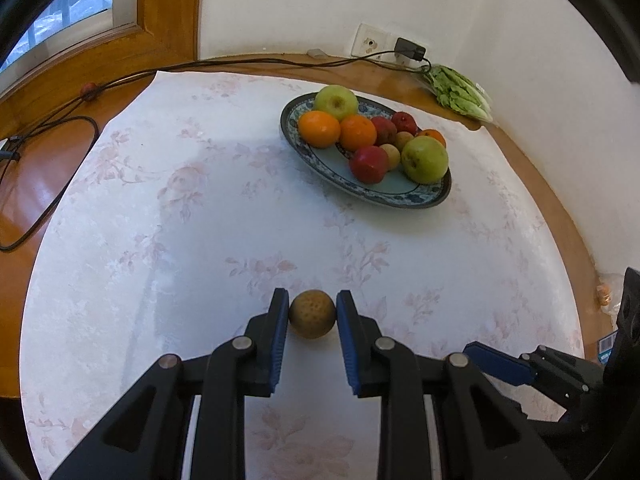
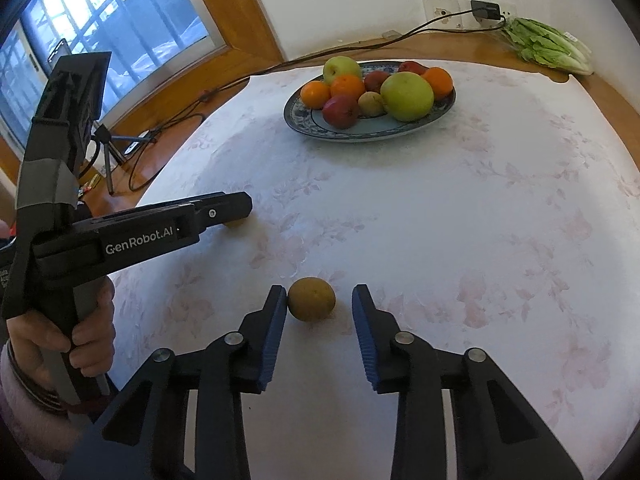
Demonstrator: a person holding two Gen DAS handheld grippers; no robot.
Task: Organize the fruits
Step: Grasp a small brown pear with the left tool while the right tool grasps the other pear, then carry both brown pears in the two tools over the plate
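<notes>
1. Here, the step in hand looks like a double pick-up. The left gripper (image 1: 312,300) pinches a speckled brown fruit (image 1: 312,314), both blue pads pressed against its sides, low over the floral tablecloth (image 1: 200,200).
2. The right gripper (image 2: 320,294) is not gripping yet. A second brown fruit (image 2: 311,299) sits on the cloth between its jaws, touching or nearly touching the left-hand pad, with a clear gap to the other pad.
3. Centre that gripper first by shifting it slightly towards the touching side. A one-sided close would probably push the round fruit along the cloth rather than catch it.
4. Close across the widest part of the fruit, with the pads level with its middle. Pads set too high would likely squeeze it out downwards.
5. Press gently, since the fruit is small and round and will probably roll if released early.
6. Keep the two tools apart. From the right wrist view the left gripper, held in the person's hand (image 2: 60,332), lies just to the side, so lift straight up before travelling.
7. The blue-patterned plate (image 1: 400,200) stands well apart at the far side. It is already crowded with green apples, oranges, red fruits and small brown ones.
8. Aim for the bare near part of the plate, lower until the fruit rests, then let go, so nothing rolls off the rim.
</notes>
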